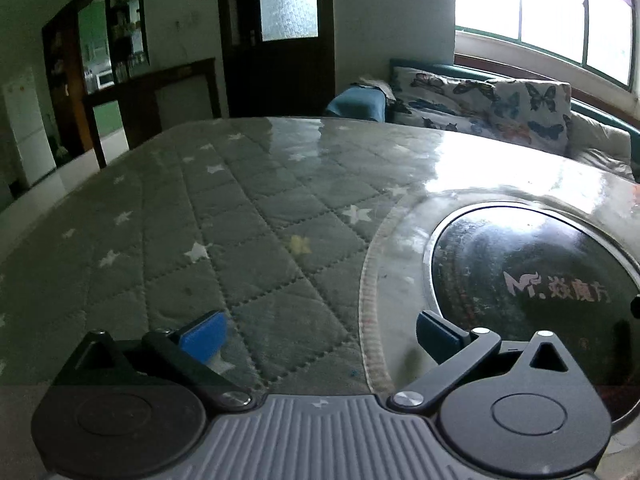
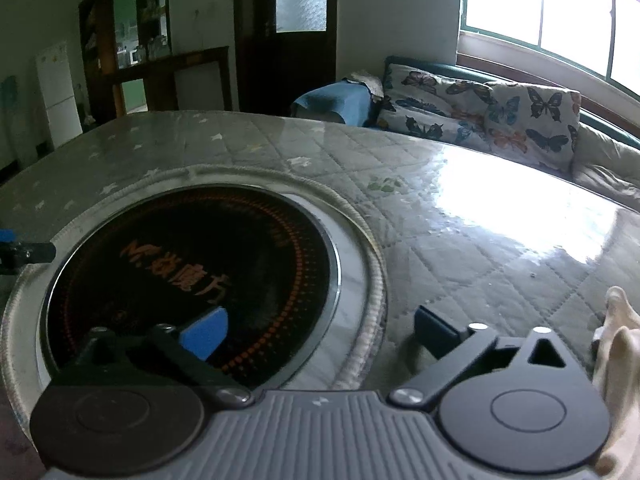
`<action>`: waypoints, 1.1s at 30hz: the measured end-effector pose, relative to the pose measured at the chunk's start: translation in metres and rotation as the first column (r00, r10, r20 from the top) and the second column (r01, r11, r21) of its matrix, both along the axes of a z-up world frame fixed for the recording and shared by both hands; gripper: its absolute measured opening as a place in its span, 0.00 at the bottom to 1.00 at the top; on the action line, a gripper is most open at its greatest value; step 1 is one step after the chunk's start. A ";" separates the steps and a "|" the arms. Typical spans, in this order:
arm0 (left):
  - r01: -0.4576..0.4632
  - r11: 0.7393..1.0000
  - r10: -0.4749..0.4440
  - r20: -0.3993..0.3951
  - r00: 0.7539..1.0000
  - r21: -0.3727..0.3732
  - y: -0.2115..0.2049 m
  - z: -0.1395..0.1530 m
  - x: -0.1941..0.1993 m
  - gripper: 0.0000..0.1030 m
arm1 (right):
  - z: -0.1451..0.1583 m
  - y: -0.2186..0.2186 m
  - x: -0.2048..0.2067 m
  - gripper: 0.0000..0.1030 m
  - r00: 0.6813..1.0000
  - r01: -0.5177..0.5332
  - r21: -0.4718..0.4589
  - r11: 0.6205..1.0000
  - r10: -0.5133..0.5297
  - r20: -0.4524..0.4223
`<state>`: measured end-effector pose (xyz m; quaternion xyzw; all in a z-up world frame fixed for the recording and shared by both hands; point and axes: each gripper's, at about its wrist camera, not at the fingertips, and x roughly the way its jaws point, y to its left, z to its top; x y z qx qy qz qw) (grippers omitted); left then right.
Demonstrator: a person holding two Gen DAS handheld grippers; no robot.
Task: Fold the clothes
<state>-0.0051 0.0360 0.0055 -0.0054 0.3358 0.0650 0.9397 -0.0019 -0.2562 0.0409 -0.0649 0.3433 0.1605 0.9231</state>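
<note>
Garment (image 2: 618, 344), bunched beside right tool (image 2: 320, 332), axis unclear

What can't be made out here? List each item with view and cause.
- Cream cloth, right wrist view: cut off by the frame edge and the right gripper; garment type unclear.
- Window, left wrist view: outdoors washed out by glare.
- Shelf contents, left wrist view: too small and dark.

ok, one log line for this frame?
left hand-held gripper: open, empty | right hand-held gripper: open, empty | below: quilted cover, black round plate | cream cloth at right edge
</note>
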 end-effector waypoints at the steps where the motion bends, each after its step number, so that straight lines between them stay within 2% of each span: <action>1: 0.000 1.000 0.000 0.000 1.000 0.000 0.001 -0.001 0.001 1.00 | -0.001 0.002 0.001 1.00 1.000 0.001 -0.010 1.000 -0.001 0.000; 33: 0.000 1.000 0.000 -0.002 1.000 -0.001 0.005 -0.004 0.009 1.00 | -0.002 0.006 0.004 1.00 1.000 0.016 -0.031 0.999 -0.016 0.004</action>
